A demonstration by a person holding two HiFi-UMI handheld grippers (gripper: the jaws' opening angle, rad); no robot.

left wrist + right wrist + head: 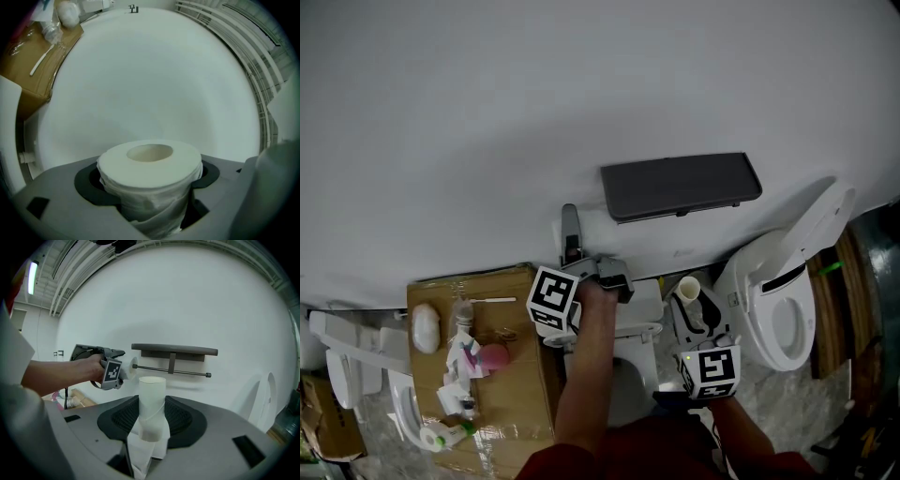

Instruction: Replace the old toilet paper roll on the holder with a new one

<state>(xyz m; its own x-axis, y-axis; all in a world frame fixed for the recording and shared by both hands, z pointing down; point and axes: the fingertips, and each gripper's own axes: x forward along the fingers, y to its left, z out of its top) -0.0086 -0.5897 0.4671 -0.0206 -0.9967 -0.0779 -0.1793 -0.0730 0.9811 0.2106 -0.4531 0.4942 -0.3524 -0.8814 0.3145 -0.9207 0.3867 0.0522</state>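
The holder is a dark shelf (174, 350) on the white wall with a thin bare rod (171, 371) under it; the head view shows the shelf (680, 186) from above. My left gripper (614, 279) is shut on a full white toilet paper roll (150, 168), held level with its hollow core upward. In the right gripper view, the left gripper (112, 369) and that roll (126, 368) are at the rod's left end. My right gripper (152, 427) is shut on the old tube (152, 401), nearly bare with a loose paper strip, held below and in front of the holder (689, 291).
A white toilet (787, 300) with its lid raised stands to the right. A cardboard box (511, 375) at the left carries bottles, tissue and small toiletries. A white fixture (642, 309) sits below the left arm.
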